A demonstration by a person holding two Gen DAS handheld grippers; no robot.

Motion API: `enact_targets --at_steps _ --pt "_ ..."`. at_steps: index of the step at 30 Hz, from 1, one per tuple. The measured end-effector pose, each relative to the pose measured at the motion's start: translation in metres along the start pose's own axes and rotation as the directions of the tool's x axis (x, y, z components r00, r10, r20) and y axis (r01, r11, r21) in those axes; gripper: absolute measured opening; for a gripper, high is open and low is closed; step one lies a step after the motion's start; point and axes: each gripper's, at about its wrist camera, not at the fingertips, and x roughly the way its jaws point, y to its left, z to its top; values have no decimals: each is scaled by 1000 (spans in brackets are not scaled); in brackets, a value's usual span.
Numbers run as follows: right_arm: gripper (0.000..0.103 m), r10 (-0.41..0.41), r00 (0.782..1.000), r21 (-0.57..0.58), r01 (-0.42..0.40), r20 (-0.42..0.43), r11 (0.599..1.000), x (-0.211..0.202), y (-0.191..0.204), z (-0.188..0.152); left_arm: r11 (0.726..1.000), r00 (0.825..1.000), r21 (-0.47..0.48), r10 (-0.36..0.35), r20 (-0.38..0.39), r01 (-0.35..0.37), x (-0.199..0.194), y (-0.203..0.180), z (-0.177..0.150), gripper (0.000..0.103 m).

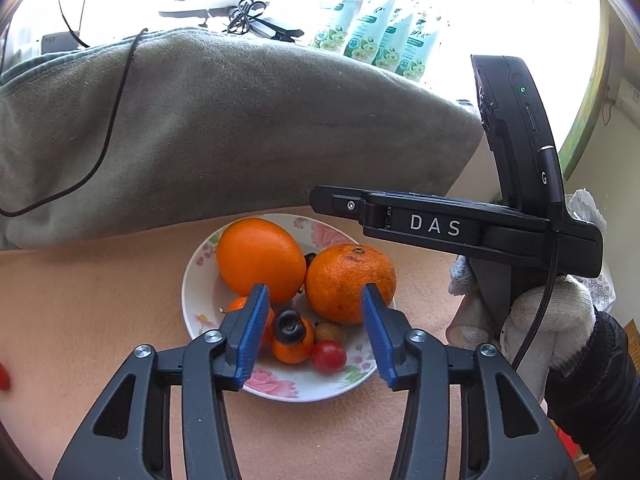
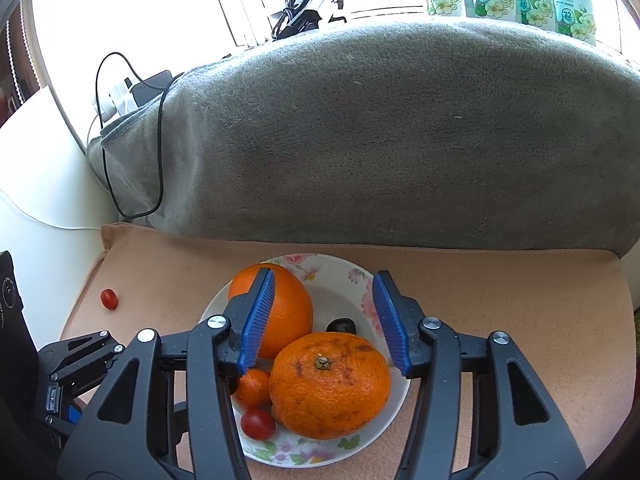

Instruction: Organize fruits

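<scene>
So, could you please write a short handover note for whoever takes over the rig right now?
Left gripper: open, holding nothing, above the near side of the floral plate.
Right gripper: open, holding nothing, above the same plate.
On the plate: a smooth orange, a rough-skinned mandarin, a small orange fruit, a cherry tomato, a dark fruit, plus a few small pieces seen from the left wrist.
One stray cherry tomato lies on the peach mat, left of the plate.
Done: most fruit is on the plate.
Left: probably the stray tomato.
</scene>
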Motion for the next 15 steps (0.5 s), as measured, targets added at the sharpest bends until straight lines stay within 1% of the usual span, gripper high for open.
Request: enact_targets --at_steps 2,3,4,5,7,11,13,15 --pt "68 -4 1000 1 4 4 1000 -1 0 0 1000 1000 4 -3 3 3 -1 0 0 51" --pt "71 -8 1000 0 8 6 1000 -1 0 0 1000 1000 6 -4 2 4 -1 -1 0 54" --pt "74 -11 1000 0 11 10 1000 -2 1 0 1000 1000 7 -2 1 2 -1 -1 1 62" --pt "78 -14 1000 0 14 14 1000 -2 1 1 1000 1000 7 3 3 -3 -2 -1 1 64" --pt "83 -16 1000 0 16 18 1000 -4 1 1 1000 1000 2 5 4 -5 -2 0 1 65" --pt "86 -23 1000 -1 23 20 1000 -5 1 1 1000 1000 5 16 3 -16 -4 1 -1 65" --pt "87 -22 1000 -1 22 19 1000 -5 1 1 1000 1000 4 18 2 -18 -6 1 -2 70" --pt "87 -23 1000 1 23 18 1000 -6 1 1 1000 1000 4 21 4 -21 -8 1 -3 70"
